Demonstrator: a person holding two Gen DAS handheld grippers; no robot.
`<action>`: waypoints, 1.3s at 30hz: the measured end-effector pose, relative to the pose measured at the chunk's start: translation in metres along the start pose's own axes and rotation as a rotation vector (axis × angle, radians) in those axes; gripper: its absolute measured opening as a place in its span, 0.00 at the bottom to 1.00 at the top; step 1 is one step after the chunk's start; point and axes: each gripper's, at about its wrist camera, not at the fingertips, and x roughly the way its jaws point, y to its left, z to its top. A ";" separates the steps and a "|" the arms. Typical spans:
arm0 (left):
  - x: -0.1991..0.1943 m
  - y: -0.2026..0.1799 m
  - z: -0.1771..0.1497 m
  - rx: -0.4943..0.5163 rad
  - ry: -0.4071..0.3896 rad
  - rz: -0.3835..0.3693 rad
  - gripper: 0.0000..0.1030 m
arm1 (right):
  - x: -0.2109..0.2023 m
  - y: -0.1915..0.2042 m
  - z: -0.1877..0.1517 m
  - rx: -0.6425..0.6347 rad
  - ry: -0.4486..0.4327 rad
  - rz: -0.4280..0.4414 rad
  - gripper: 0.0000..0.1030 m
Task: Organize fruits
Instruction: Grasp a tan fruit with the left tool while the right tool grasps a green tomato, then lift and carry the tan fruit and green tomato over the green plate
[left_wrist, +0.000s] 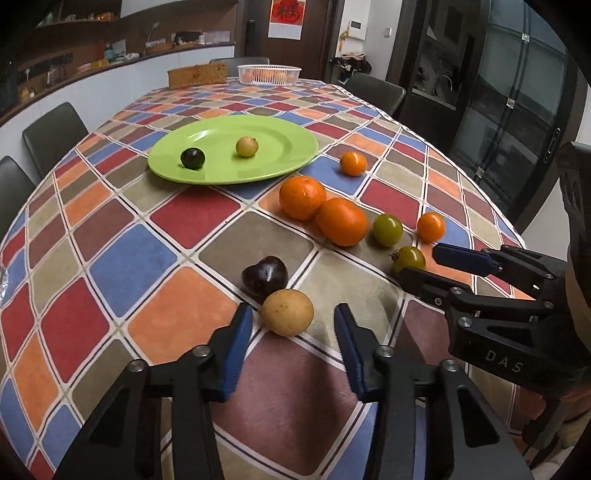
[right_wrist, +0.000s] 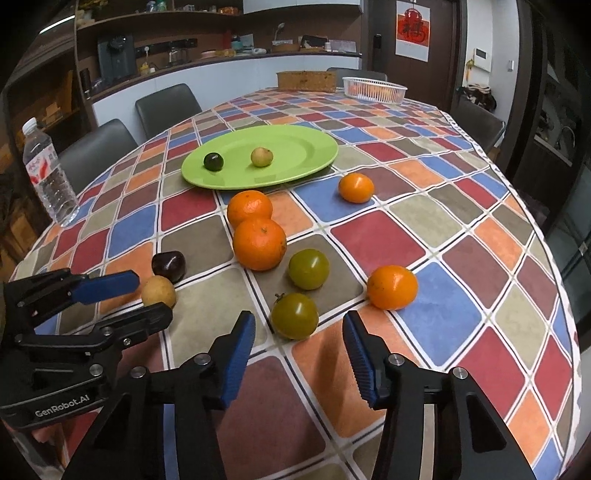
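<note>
Two tools are out over the table (left_wrist: 110, 229), both w/ jaws spread and nothing between the pads. Left tool (left_wrist: 293, 345) sits bottom center of the left wrist view, its blue fingers (left_wrist: 238, 350) flanking a tan fruit (left_wrist: 287, 312) that lies just ahead of the tips, not touching as far as I can tell; a dark plum (left_wrist: 265, 276) is right behind it, touching or nearly so. Right tool (right_wrist: 299, 354) is bottom center of the right wrist view, w/ a green tomato (right_wrist: 294, 315) just ahead of the gap; a 2nd green tomato (right_wrist: 308, 268) sits a bit farther up. Two big oranges (right_wrist: 259, 243) press against each other mid-frame, w/ a small orange (right_wrist: 392, 287) to the right of the tomatoes and another (right_wrist: 356, 188) higher up near the plate. Green plate (right_wrist: 295, 173) is upper center, holding a dark lime (right_wrist: 213, 161) and a pale yellow fruit (right_wrist: 262, 157), well apart. Water bottle (right_wrist: 50, 177) stands upright at the left table edge; white basket (right_wrist: 373, 88) and a brown box (right_wrist: 306, 80) sit at the far end. Checked cloth covers the table.
</note>
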 end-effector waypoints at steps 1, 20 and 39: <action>0.002 0.000 0.001 0.002 0.004 -0.002 0.38 | 0.002 -0.001 0.000 0.006 0.005 0.005 0.45; -0.007 -0.002 0.005 0.004 -0.017 0.002 0.29 | 0.007 -0.001 0.002 0.020 0.023 0.061 0.28; -0.064 -0.006 0.018 0.043 -0.177 0.025 0.29 | -0.042 0.017 0.015 -0.006 -0.089 0.068 0.28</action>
